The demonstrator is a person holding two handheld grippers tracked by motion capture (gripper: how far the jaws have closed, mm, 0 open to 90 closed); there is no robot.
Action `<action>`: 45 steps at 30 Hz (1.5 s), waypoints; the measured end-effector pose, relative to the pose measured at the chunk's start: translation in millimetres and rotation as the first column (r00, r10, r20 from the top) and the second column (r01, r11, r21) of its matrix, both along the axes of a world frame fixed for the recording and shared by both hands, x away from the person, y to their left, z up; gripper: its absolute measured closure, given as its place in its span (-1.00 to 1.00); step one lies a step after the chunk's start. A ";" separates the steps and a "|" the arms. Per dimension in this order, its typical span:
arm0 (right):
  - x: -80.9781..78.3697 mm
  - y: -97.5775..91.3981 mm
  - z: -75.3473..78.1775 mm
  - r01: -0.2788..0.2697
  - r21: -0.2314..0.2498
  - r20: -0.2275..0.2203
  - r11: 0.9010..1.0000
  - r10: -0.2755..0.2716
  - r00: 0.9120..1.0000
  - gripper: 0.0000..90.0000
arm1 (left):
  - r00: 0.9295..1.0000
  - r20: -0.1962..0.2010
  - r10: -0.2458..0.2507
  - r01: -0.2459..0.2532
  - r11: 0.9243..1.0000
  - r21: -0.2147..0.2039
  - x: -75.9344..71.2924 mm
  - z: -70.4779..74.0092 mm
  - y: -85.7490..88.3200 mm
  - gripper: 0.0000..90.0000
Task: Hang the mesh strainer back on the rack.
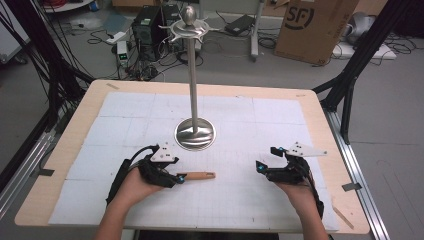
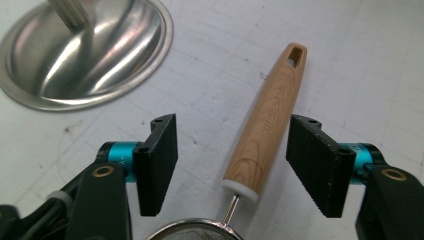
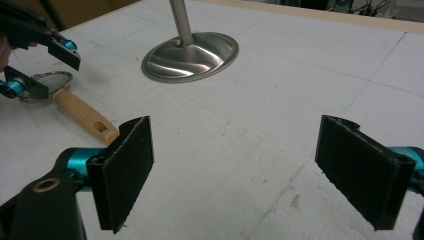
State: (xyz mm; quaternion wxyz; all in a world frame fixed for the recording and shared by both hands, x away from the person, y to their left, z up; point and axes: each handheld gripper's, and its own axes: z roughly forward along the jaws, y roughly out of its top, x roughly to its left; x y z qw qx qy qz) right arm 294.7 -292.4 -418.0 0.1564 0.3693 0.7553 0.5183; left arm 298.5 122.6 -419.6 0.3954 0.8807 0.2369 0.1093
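Observation:
A small mesh strainer with a wooden handle (image 1: 198, 175) lies flat on the white mat, handle pointing right. In the left gripper view the handle (image 2: 269, 120) runs up between the jaws, with a gap on each side, and the mesh rim (image 2: 192, 229) peeks in at the bottom. My left gripper (image 1: 179, 177) (image 2: 234, 145) is open around the handle's strainer end. My right gripper (image 1: 266, 158) (image 3: 235, 145) is open over bare mat, with nothing between its jaws. The right gripper view shows the strainer handle (image 3: 84, 119) and my left gripper (image 3: 37, 65) at the far left.
A tall steel stand with a round base (image 1: 195, 134) (image 2: 85, 50) (image 3: 192, 55) rises at the table's middle, topped by a hooked crown (image 1: 189, 27). The white gridded mat (image 1: 240, 200) covers the wooden table. Cables, boxes and black frame legs surround the table.

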 end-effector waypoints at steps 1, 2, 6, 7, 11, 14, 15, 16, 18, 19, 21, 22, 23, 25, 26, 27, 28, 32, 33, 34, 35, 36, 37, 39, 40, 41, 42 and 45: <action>0.0 0.2 -0.1 0.001 0.000 0.001 1.000 -0.001 1.000 -0.67 | 1.000 -0.019 -0.008 0.009 1.000 0.020 0.9 -4.3 0.9 -0.10; 0.1 0.5 -0.2 -0.001 0.001 -0.001 1.000 0.001 1.000 -0.67 | 1.000 -0.019 -0.008 0.009 1.000 0.020 0.9 -4.3 0.9 -0.07; 0.5 1.1 -0.9 -0.002 -0.005 -0.003 1.000 0.002 1.000 -0.67 | 0.998 -0.050 -0.029 0.033 0.997 0.071 1.1 -11.0 0.3 0.05; 0.5 1.2 -0.9 -0.003 -0.006 -0.004 1.000 0.003 1.000 -0.67 | 0.998 -0.056 -0.036 0.041 0.996 0.079 0.7 -12.2 -0.7 0.09; 0.5 1.7 -1.2 -0.002 -0.007 -0.004 1.000 0.002 1.000 -0.67 | 0.997 -0.063 -0.055 0.061 0.993 0.102 0.2 -14.4 -4.2 0.22; 0.5 1.7 -1.3 -0.002 -0.007 -0.004 1.000 0.002 1.000 -0.67 | 0.996 -0.070 -0.063 0.070 0.993 0.099 -0.3 -13.8 -3.7 0.35; 0.7 1.7 -1.3 -0.002 -0.009 -0.003 1.000 0.002 1.000 -0.67 | 0.996 -0.071 -0.062 0.069 0.993 0.098 -0.4 -13.7 -3.6 0.36; 0.9 1.8 -1.4 -0.003 -0.009 -0.003 1.000 0.003 1.000 -0.67 | 0.996 -0.071 -0.061 0.068 0.993 0.100 -0.5 -13.5 -3.5 0.37; 0.8 2.1 -1.4 -0.004 -0.008 -0.006 1.000 0.004 1.000 -0.67 | 0.996 -0.068 -0.056 0.063 0.993 0.100 -0.8 -13.1 -3.2 0.40; 1.0 2.1 -1.5 -0.004 -0.008 -0.003 1.000 0.004 1.000 -0.67 | 0.997 -0.062 -0.051 0.057 0.993 0.101 -0.7 -12.8 -3.0 0.41; 0.9 2.0 -1.6 -0.005 -0.009 -0.004 1.000 0.005 1.000 -0.67 | 0.997 -0.060 -0.038 0.044 0.994 0.104 -0.8 -12.2 -2.5 0.43; 1.0 2.1 -1.6 -0.004 -0.008 -0.003 1.000 0.004 1.000 -0.67 | 0.997 -0.060 -0.038 0.044 0.994 0.105 -0.6 -12.0 -2.2 0.45; 1.1 2.0 -1.7 -0.006 -0.009 -0.003 1.000 0.006 1.000 -0.67 | 0.998 -0.062 -0.033 0.039 0.994 0.101 -0.6 -12.0 -2.3 0.45; 1.4 2.1 -1.9 -0.005 -0.011 -0.002 1.000 0.005 1.000 -0.67 | 0.997 -0.064 -0.032 0.038 0.994 0.105 -0.5 -11.6 -2.5 0.45; 1.4 2.1 -1.9 -0.005 -0.011 -0.002 1.000 0.005 1.000 -0.67 | 0.997 -0.064 -0.032 0.038 0.994 0.105 -0.5 -11.6 -2.5 0.46; 1.4 2.2 -1.9 -0.005 -0.010 -0.003 1.000 0.005 1.000 -0.67 | 0.998 -0.064 -0.028 0.035 0.993 0.109 -0.4 -11.3 -2.7 0.46; 1.4 2.2 -1.8 -0.005 -0.010 -0.003 1.000 0.005 1.000 -0.67 | 0.998 -0.065 -0.022 0.029 0.994 0.107 -0.3 -11.2 -3.1 0.46; 1.3 1.2 -1.4 -0.001 -0.004 -0.004 1.000 0.001 1.000 -0.67 | 0.996 -0.086 -0.015 0.026 0.993 0.120 2.8 -10.1 -4.5 0.44; 1.3 1.2 -1.4 -0.001 -0.004 -0.004 1.000 0.001 1.000 -0.67 | 0.996 -0.087 -0.021 0.033 0.990 0.137 4.0 -10.2 -5.5 0.44; 1.1 1.1 -1.3 0.000 -0.001 -0.006 1.000 0.000 1.000 -0.67 | 0.996 -0.090 -0.019 0.031 0.990 0.138 4.8 -10.4 -6.8 0.42; 0.7 1.3 -1.1 0.002 0.001 -0.008 1.000 -0.002 1.000 -0.67 | 0.995 -0.095 -0.022 0.036 0.989 0.145 5.9 -9.7 -7.6 0.42; 0.7 1.3 -1.1 0.002 0.001 -0.008 1.000 -0.002 1.000 -0.67 | 0.995 -0.100 -0.026 0.041 0.988 0.149 7.0 -9.2 -8.6 0.42; 0.6 1.3 -0.8 0.000 0.000 -0.003 1.000 0.000 1.000 -0.67 | 0.994 -0.107 -0.028 0.045 0.986 0.158 8.2 -8.3 -9.6 0.42; 0.6 1.2 -0.8 0.000 -0.001 0.000 1.000 0.000 1.000 -0.67 | 0.993 -0.114 -0.032 0.052 0.984 0.173 10.7 -7.4 -12.6 0.43; 0.7 1.2 -0.4 0.002 0.002 -0.001 1.000 -0.002 1.000 -0.67 | 0.992 -0.119 -0.037 0.058 0.982 0.181 12.5 -6.7 -13.6 0.43; 0.8 0.9 -0.3 0.000 0.002 0.000 1.000 0.000 1.000 -0.67 | 0.990 -0.131 -0.042 0.068 0.978 0.197 14.8 -5.5 -16.0 0.43; 0.8 0.9 -0.3 0.000 0.002 0.000 1.000 0.000 1.000 -0.67 | 0.990 -0.131 -0.042 0.068 0.978 0.197 14.8 -5.5 -16.0 0.43; 0.7 0.6 -0.1 0.002 0.005 0.001 1.000 -0.002 1.000 -0.67 | 0.989 -0.141 -0.053 0.086 0.968 0.235 17.0 -2.9 -21.0 0.43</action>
